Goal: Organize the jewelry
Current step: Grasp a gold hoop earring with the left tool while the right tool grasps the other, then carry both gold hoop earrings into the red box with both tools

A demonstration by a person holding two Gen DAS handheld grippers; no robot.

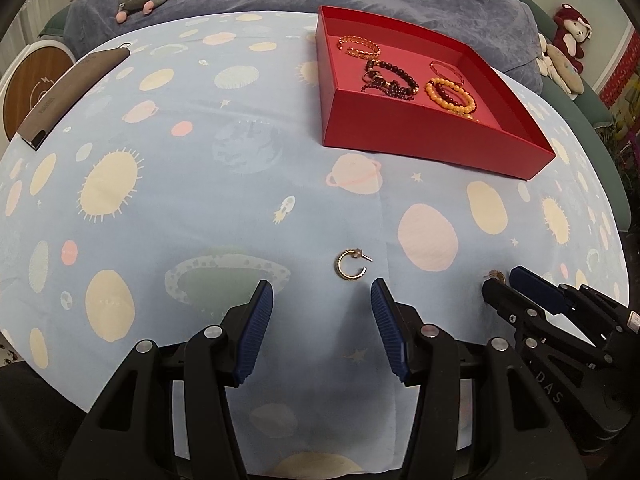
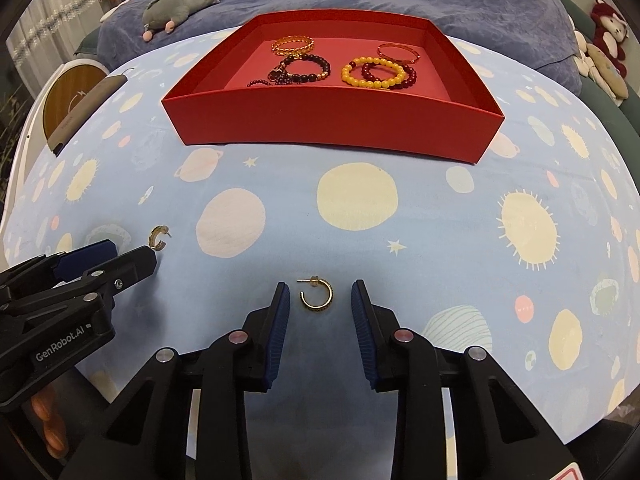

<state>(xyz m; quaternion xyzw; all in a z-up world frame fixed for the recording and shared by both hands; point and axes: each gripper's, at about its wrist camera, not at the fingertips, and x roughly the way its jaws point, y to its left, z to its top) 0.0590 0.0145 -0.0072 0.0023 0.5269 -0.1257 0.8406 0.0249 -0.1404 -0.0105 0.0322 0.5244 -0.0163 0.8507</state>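
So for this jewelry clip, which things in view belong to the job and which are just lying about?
Job:
- left earring
- right earring
- red tray
- bracelets inside
- left gripper, open
- right gripper, open

Lying about:
- grey plush
- dark case
- red plush

Bare cloth (image 2: 360, 232) lies open up to the red tray (image 2: 332, 120), whose near wall seems the only barrier.

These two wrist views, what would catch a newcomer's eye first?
The red box at the far side of the space-print cloth, with beaded bracelets and bangles inside. Then two gold hoop earrings on the cloth: one just ahead of the open left gripper, the other between the open right gripper fingers.
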